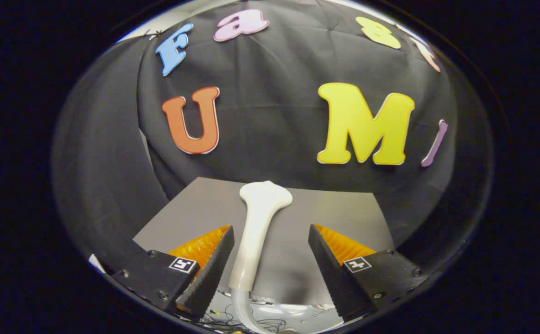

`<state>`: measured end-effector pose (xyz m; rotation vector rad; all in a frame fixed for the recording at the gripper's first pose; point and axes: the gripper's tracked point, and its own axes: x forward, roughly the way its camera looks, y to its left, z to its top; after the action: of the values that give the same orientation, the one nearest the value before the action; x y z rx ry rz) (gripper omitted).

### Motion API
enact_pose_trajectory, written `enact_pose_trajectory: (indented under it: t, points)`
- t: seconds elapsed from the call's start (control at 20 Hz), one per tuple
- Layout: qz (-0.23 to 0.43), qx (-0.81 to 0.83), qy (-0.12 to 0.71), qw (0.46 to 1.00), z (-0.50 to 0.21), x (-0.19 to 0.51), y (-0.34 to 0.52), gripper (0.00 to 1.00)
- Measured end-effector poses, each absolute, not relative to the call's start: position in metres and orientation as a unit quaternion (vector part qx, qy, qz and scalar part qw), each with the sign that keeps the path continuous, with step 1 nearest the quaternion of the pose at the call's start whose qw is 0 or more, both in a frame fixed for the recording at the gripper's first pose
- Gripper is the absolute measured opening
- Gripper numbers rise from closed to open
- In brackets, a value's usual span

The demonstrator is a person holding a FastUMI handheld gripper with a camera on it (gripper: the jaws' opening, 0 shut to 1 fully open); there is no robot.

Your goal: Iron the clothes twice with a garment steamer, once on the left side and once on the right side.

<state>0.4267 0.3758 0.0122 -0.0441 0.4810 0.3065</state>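
Steamer head (261, 204), pale, long-handled, standing upright between the two fingers; flared nozzle end uppermost and beyond the fingertips, hose (244, 311) trailing from its lower end toward a tangle of cables (232, 319)

Garment (293, 218): flat grey cloth, spread on the surface ahead of the gripper, backed by the dark booth wall (270, 111). Steamer head is seen against its middle part; whether the nozzle touches the cloth cannot be told

Gripper (271, 234): jaws spread wide. Left finger (212, 273) lies just beside the steamer handle, close enough that contact cannot be ruled out; right finger (330, 273) stands well apart from it. Nothing is pinched between both fingers; what keeps the handle upright cannot be told

Step in hand, by judgement: the taking-up of the steamer, before either ironing pass. No sign on the cloth shows a pass made on the left or the right side, so the task reads as at its start

Next move calls for, by judgement: centring the handle between the fingers, closing both on it squarely, then carrying the nozzle to one side of the garment for the first stroke, minding the hose so that it does not drag or snag on the cables
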Motion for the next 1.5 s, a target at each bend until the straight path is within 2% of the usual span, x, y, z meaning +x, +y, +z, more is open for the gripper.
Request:
enact_pose_trajectory:
  t: [0.2,0.4,0.8,1.05,1.3,1.5]
  points:
    - [0.133,-0.036,0.282,0.95,-0.013,0.472,0.398,0.98]
    - [0.12,-0.033,0.338,0.933,-0.046,0.487,0.406,0.89]
    - [0.097,-0.023,0.363,0.926,-0.058,0.5,0.42,0.52]
    - [0.118,0.012,0.362,0.925,-0.053,0.499,0.422,0.45]
    - [0.14,0.033,0.309,0.94,-0.018,0.494,0.412,0.43]
    - [0.161,0.053,0.256,0.952,0.02,0.461,0.4,0.43]
